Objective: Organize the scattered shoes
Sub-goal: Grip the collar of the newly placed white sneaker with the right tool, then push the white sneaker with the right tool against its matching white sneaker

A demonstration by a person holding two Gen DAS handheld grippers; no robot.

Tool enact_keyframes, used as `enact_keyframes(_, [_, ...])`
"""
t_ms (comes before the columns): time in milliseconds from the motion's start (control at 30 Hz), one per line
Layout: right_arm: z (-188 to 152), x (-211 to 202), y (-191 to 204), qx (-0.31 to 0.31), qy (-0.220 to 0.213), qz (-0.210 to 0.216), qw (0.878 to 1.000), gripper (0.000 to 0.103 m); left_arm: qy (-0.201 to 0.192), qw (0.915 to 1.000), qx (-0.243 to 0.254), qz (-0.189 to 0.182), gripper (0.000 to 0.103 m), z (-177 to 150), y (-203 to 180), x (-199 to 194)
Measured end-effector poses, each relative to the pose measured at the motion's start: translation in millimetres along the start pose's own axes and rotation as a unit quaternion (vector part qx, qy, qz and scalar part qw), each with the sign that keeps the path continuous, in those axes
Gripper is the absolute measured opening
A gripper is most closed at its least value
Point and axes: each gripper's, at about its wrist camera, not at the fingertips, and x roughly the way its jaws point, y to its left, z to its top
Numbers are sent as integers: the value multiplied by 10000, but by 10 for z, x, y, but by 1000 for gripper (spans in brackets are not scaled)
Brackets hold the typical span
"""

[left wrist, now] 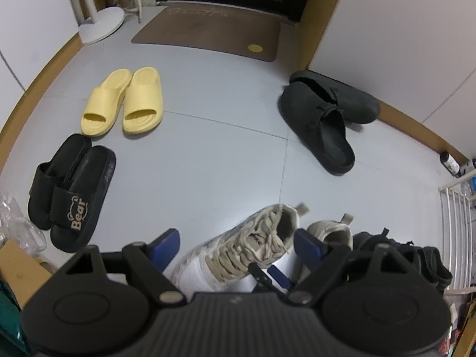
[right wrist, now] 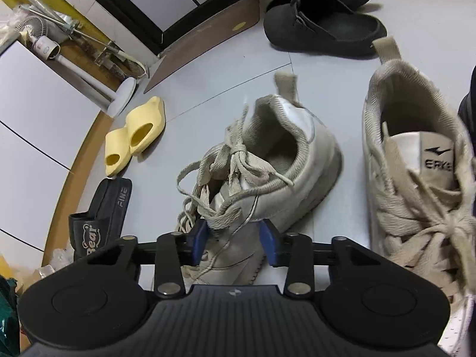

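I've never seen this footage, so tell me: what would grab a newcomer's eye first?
Probably the right claw, its blue pads closed around the laced front of a scuffed white sneaker lying tilted on the grey floor, its mate close beside it. Next come the bright yellow slides set side by side near the brown doormat, and the dark clogs piled crookedly by the wall.

Matt foam yellow slides (left wrist: 123,102) — woven cloth laces on smooth sneaker (right wrist: 267,166).

2 sneakers (right wrist: 267,160) side by side, clogs (right wrist: 321,26) behind
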Motion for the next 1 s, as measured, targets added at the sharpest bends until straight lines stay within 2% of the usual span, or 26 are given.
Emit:
enact_keyframes(267, [-14,-158,-59,198,-245,-539,9980,40,-42,9999,98,-32,85,8,-84,-23])
enact_keyframes(400, [-56,-185,-26,113,-309,-491,9982,42,-8,9999,99,-52,86,3,-98,-2])
enact_keyframes(533, [-144,-230,-101,219,-240,-465,9984,56,-3,10000,56,-22,86,8,-79,12])
enact_keyframes(567, [-187,-249,-102,169,-238,-449,9986,63,-6,10000,31,-12,86,11,-69,14])
enact_keyframes(733, [-370,-252,9,-277,-199,-418,9985,84,7,10000,59,-45,85,8,-101,16])
enact_keyframes(800, [-425,-214,63,-529,-144,-512,9972,87,1,9999,109,-85,85,-3,-124,1])
enact_keyframes(1000, [-439,-68,152,-644,-21,-626,9960,89,-4,9999,19,-109,85,1,-74,-10])
